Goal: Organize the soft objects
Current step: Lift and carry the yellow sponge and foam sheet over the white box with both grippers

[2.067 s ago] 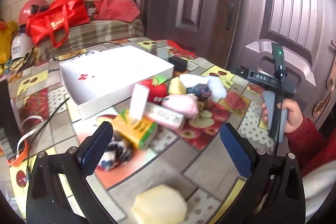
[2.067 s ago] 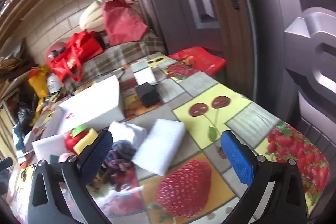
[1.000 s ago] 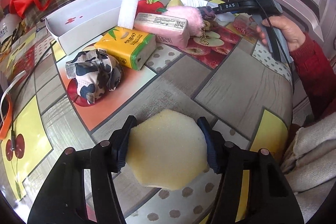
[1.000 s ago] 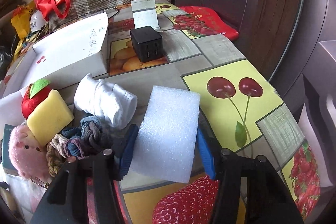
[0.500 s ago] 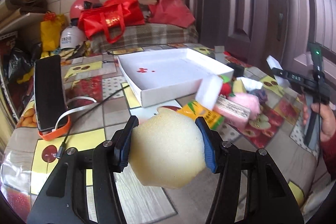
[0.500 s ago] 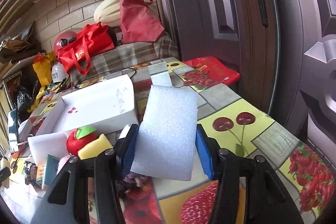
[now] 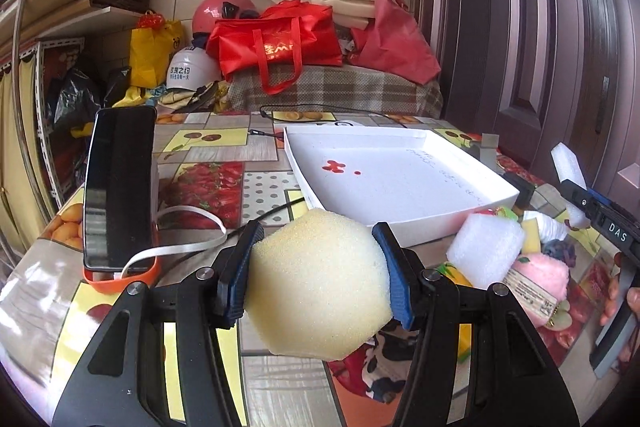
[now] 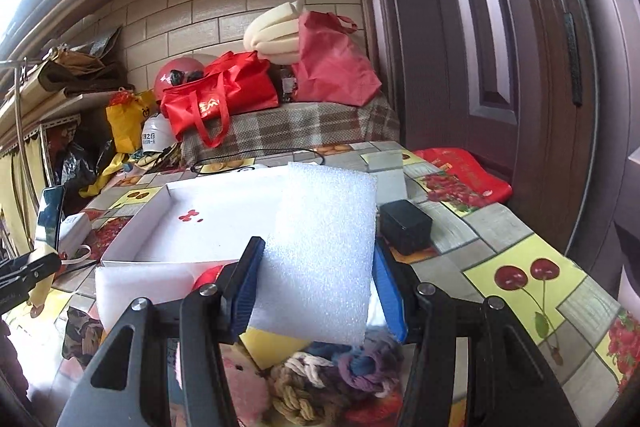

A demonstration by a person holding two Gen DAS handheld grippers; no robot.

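The left gripper (image 7: 318,277) has its jaws clamped on a yellow sponge (image 7: 318,283). The right gripper (image 8: 316,285) has its jaws clamped on a white foam sheet (image 8: 324,251), before the white tray (image 8: 160,239) mid-table.

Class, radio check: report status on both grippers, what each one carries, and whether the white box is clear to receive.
Left gripper shut on yellow sponge. Right gripper shut on white foam sheet. White box ahead, nothing inside, nothing blocking.

My yellow sponge (image 7: 318,283) hides the patterned cloth (image 7: 384,375) beneath it. My white foam sheet (image 8: 324,251) covers the red toy (image 8: 206,277) and part of the white box (image 8: 160,211). The pink plush (image 8: 244,383) sits half behind my finger.
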